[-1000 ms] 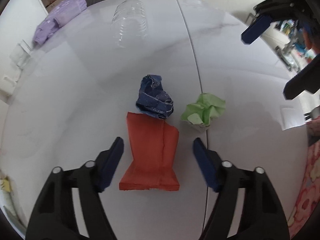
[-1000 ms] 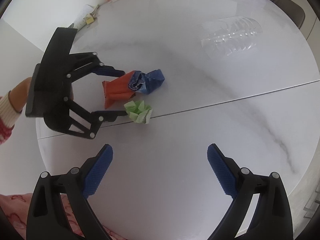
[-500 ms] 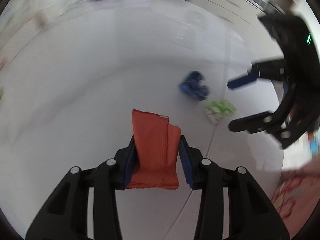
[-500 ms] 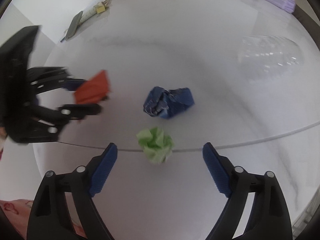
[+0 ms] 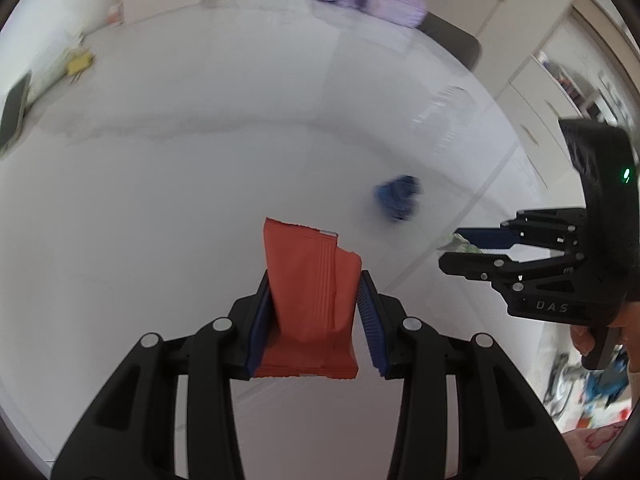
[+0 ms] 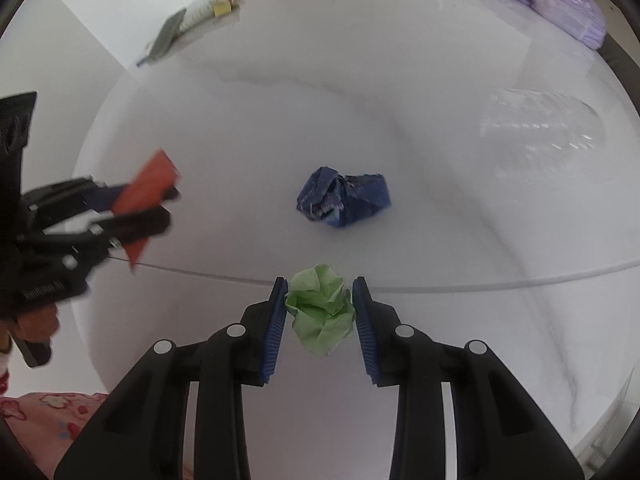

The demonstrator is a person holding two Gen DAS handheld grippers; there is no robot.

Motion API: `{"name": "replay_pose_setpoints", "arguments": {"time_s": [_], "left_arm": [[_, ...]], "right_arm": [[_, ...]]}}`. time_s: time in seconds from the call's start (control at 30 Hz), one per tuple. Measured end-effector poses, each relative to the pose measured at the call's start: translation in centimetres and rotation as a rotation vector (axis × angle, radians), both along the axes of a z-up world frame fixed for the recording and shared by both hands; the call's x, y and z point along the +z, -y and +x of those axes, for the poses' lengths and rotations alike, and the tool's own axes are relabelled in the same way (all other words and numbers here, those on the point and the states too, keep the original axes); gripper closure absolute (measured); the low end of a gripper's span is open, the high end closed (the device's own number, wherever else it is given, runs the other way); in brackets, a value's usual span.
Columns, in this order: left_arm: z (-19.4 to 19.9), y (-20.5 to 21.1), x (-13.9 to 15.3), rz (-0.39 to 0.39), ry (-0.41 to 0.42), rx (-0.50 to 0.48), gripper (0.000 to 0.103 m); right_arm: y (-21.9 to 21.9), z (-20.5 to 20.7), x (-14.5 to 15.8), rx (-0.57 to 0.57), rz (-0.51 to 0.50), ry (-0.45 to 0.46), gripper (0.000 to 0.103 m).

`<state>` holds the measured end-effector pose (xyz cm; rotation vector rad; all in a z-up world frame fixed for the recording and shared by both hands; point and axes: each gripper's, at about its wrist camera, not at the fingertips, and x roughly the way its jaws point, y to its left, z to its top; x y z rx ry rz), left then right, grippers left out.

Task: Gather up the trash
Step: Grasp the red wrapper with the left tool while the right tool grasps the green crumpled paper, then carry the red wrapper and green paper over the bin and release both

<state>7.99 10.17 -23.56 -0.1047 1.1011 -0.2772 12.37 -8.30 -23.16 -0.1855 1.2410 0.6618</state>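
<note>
Orange-red foil fills the middle of the left wrist view: a flattened snack wrapper point(image 5: 310, 304) stands upright between the blue pads of the left gripper point(image 5: 312, 320), which clamp it from both sides and hold it clear of the white marble table point(image 5: 180, 200). In the right wrist view the same wrapper shows at the left, lifted above the table's near-left edge. The right gripper point(image 6: 320, 320) has just been closing, and its jaws now sit against both flanks of a crumpled green paper ball point(image 6: 320, 308), which lies beside the straight seam point(image 6: 480, 280) that crosses the tabletop, towards the near edge. Whether the ball has left the surface cannot be told. A crumpled dark blue wrapper point(image 6: 344, 200) lies apart from the green ball, further in towards the middle of the table, with nothing touching it. Well to the right, near the table's right edge, rests a clear ribbed plastic container point(image 6: 540, 132) on its side. A lilac bundle point(image 6: 552, 0) sits at the far right edge, and at the far left edge lie a small yellow object point(image 6: 222, 8) and a flat dark phone-like slab point(image 5: 14, 112). A patterned pink cloth point(image 6: 52, 420) shows below the near edge.
</note>
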Motion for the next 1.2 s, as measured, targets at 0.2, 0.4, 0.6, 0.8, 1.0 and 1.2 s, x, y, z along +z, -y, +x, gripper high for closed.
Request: {"name": "replay_pose_setpoints", "arguments": {"time_s": [0.2,0.4,0.6,0.8,1.0,1.2], "left_arm": [[-2.9,8.5,2.8,0.018,0.042,-0.143,0.063],[-7.3,18.9,4.4,0.006,0.057,-0.265,0.063],[-12.8,28.4,5.3,0.022,0.067,-0.380,0.063],[-16.9,32.6,4.5,0.065,0.057,-0.404,0.063],[-18.6,33.6,3.7,0.133,0.026,-0.388,0.063],[-19.7,33.5,3.1,0.179,-0.002,-0.401,0.062]], "right_arm": [[7.8,-4.7,3.9,-0.116,0.060,0.036,0.069],[18.1,-11.8,6.7,-0.278,0.054,0.093,0.069],[26.4,-19.1,6.6,-0.394,0.080,0.112,0.067],[30.8,-23.1,4.2,-0.423,0.103,0.100,0.066],[31.8,-23.2,-5.8,-0.407,0.100,-0.018,0.066],[29.9,-22.3,-15.8,-0.396,0.051,-0.158,0.031]]}}
